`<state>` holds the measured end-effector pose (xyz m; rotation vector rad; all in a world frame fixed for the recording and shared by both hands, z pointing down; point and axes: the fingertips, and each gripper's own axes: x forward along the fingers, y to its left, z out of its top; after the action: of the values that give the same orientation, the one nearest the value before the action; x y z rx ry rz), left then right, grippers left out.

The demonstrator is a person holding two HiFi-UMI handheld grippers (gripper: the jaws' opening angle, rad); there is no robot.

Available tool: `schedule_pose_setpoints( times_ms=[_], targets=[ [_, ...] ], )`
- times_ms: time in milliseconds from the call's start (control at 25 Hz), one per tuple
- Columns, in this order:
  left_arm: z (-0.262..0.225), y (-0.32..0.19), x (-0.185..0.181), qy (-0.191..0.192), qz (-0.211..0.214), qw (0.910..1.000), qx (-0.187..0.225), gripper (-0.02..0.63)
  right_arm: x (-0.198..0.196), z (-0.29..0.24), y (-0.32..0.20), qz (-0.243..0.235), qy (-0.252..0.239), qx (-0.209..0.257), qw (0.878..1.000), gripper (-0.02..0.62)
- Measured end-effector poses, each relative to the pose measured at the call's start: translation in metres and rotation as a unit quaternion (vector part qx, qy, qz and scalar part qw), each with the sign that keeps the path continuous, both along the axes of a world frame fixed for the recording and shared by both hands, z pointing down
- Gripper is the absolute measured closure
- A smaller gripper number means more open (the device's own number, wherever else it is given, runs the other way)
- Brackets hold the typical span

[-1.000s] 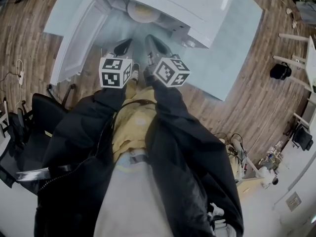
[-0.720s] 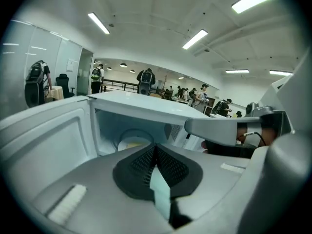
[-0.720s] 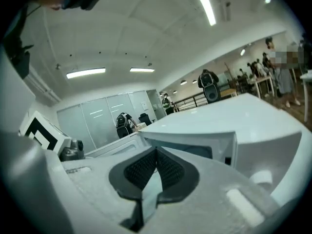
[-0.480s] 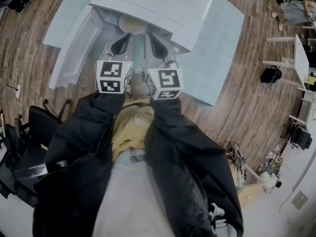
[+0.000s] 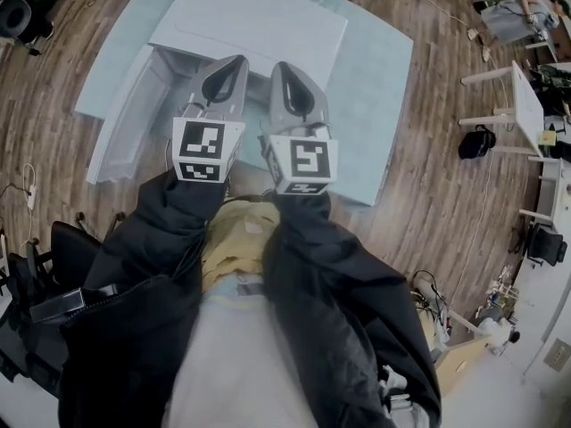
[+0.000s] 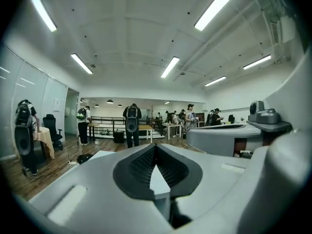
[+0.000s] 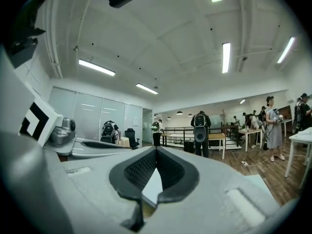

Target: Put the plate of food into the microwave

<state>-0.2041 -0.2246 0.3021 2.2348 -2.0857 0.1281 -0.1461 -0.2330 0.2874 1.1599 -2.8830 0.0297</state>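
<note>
The white microwave [image 5: 259, 25] stands on a pale blue table [image 5: 384, 105], its door [image 5: 120, 119] swung open to the left. The plate of food does not show in any view now. My left gripper [image 5: 228, 63] and right gripper [image 5: 282, 68] are side by side, raised in front of the microwave's opening, and they cover it. Both point level across the room. In the left gripper view the left gripper [image 6: 155, 152] has its jaws together with nothing held. The right gripper [image 7: 156, 155] is likewise shut and empty.
Wood floor surrounds the table. A black chair [image 5: 53, 257] sits at my left and white desks [image 5: 526, 105] stand at the right. Several people [image 6: 131, 123] stand far across the room, beside tables [image 7: 217, 138].
Both grippers have come up and back from the microwave's opening. The plate, seen inside the cavity a second ago, is now out of sight behind them.
</note>
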Motion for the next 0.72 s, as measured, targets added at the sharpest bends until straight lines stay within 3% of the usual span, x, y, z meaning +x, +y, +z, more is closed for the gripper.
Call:
schedule_pose_setpoints(
  times_ms=[440, 720],
  targets=[
    [-0.04, -0.019, 0.037, -0.017, 0.011, 0.9991, 0.036, 0.604, 0.033, -0.034, -0.017, 0.009, -0.005, 0.028, 1.0, 0.601],
    [-0.041, -0.025, 0.044, -0.017, 0.01, 0.9991, 0.037, 0.604, 0.031, -0.038, -0.019, -0.004, -0.01, 0.032, 0.999, 0.601]
  ],
)
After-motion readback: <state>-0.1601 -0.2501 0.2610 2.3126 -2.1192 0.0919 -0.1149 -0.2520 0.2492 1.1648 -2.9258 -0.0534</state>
